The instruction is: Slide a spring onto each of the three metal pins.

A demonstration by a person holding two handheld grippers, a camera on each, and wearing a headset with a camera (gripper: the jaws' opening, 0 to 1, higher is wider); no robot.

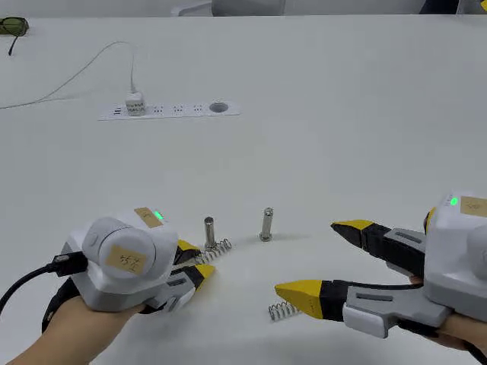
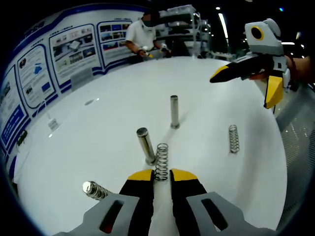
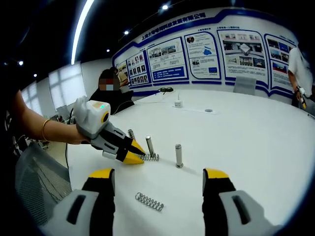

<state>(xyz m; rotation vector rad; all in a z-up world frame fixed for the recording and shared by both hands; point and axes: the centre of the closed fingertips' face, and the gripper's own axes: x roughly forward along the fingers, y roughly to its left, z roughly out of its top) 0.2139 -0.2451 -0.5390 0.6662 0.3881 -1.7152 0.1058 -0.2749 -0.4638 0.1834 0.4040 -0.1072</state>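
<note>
Two bare metal pins stand upright on the white table, one [image 1: 209,230] close to my left gripper [image 1: 199,260] and another [image 1: 266,224] to its right. My left gripper [image 2: 156,173] is shut on a spring [image 2: 161,161], whose free end lies beside the base of the nearer pin [image 2: 145,145]. A third pin [image 2: 93,189] at the lower left of the left gripper view carries a spring. My right gripper [image 3: 158,177] is open and hovers above a loose spring [image 3: 149,201] lying on the table. That spring [image 1: 280,309] sits by the lower yellow jaw.
A white power strip [image 1: 169,109] with a plugged charger [image 1: 135,103] and its cable lies far back on the table. Dark glasses [image 1: 11,26] rest at the far left corner. A person [image 3: 110,86] sits beyond the table.
</note>
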